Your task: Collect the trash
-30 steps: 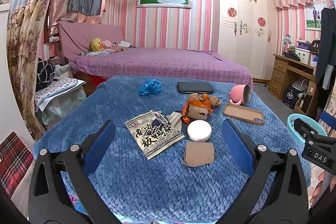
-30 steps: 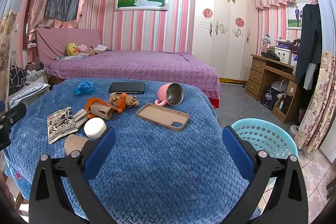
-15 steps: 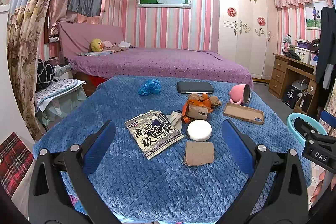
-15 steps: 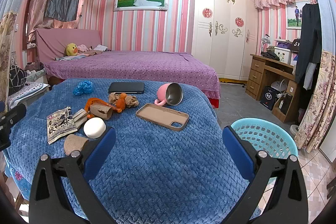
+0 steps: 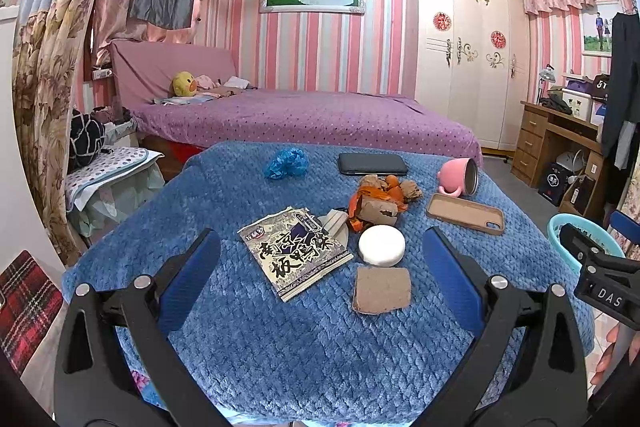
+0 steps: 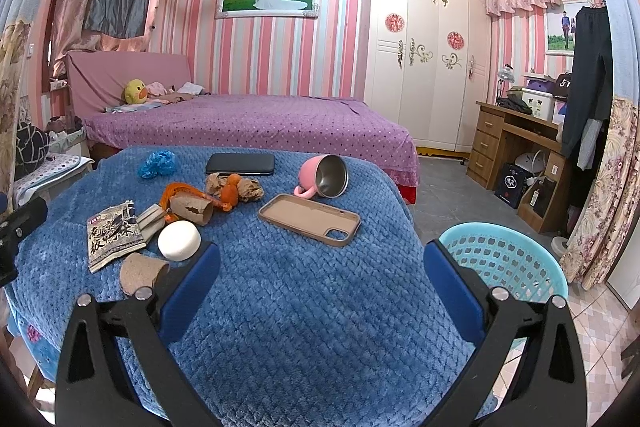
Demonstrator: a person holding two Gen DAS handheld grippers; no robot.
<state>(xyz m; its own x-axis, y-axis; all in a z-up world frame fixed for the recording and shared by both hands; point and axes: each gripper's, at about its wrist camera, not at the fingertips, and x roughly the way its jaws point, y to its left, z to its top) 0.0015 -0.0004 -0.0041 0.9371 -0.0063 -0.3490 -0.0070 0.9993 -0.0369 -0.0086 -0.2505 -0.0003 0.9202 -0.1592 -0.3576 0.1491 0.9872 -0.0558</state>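
Trash lies on a blue quilted table (image 5: 280,339) (image 6: 320,307): a printed snack wrapper (image 5: 294,251) (image 6: 113,233), a brown cardboard scrap (image 5: 382,289) (image 6: 141,271), a torn cardboard tube with orange peel (image 5: 376,205) (image 6: 192,209), crumpled brown paper (image 6: 248,187) and a crumpled blue bag (image 5: 286,163) (image 6: 157,163). A white round puck (image 5: 381,245) (image 6: 179,240) sits by the wrapper. My left gripper (image 5: 320,255) hovers open over the near table edge, the wrapper between its fingers' lines. My right gripper (image 6: 320,263) is open and empty. A light blue basket (image 6: 504,261) (image 5: 580,239) stands right of the table.
A tan phone case (image 6: 309,219) (image 5: 464,213), a tipped pink mug (image 6: 325,175) (image 5: 458,177) and a dark phone (image 6: 240,163) (image 5: 372,163) also lie on the table. A purple bed (image 6: 248,125) is behind, a wooden desk (image 6: 516,143) at the right, a small stand (image 5: 108,171) at the left.
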